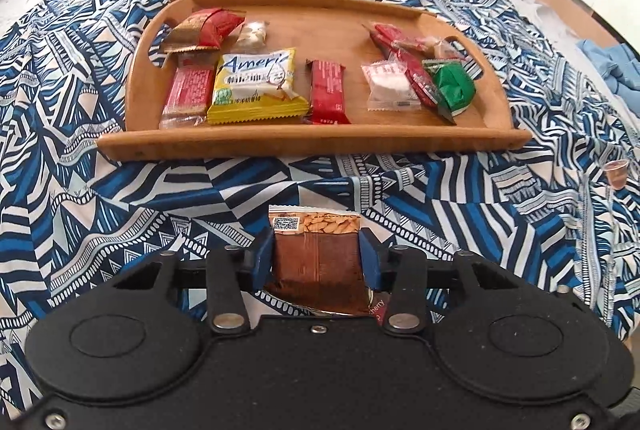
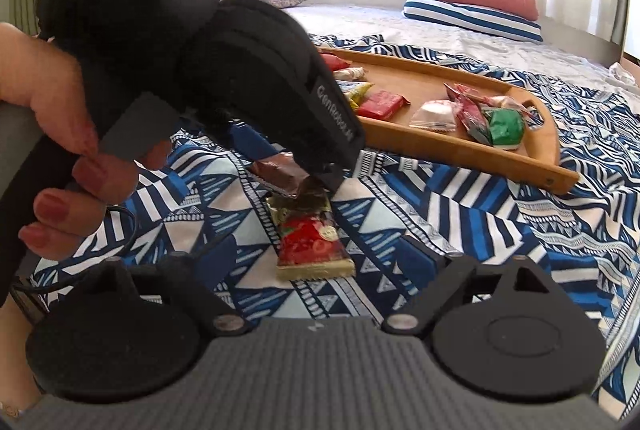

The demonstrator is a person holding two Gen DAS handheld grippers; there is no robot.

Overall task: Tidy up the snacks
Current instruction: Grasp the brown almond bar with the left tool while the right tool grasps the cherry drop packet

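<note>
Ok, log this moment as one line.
left gripper: shut on brown snack packet | right gripper: open above strawberry bar | tray: partly filled

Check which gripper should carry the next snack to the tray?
Left. The left gripper already has its blue pads against both sides of the brown peanut bar, facing the wooden tray. The right gripper stands open and empty over the strawberry bar on the cloth.

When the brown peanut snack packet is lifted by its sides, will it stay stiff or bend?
The brown peanut packet looks like thin foil film, so it will probably flex. The left tool presses its sides, and the middle may buckle. It seems small and light, and the glossy wrapper could slip a little.
</note>
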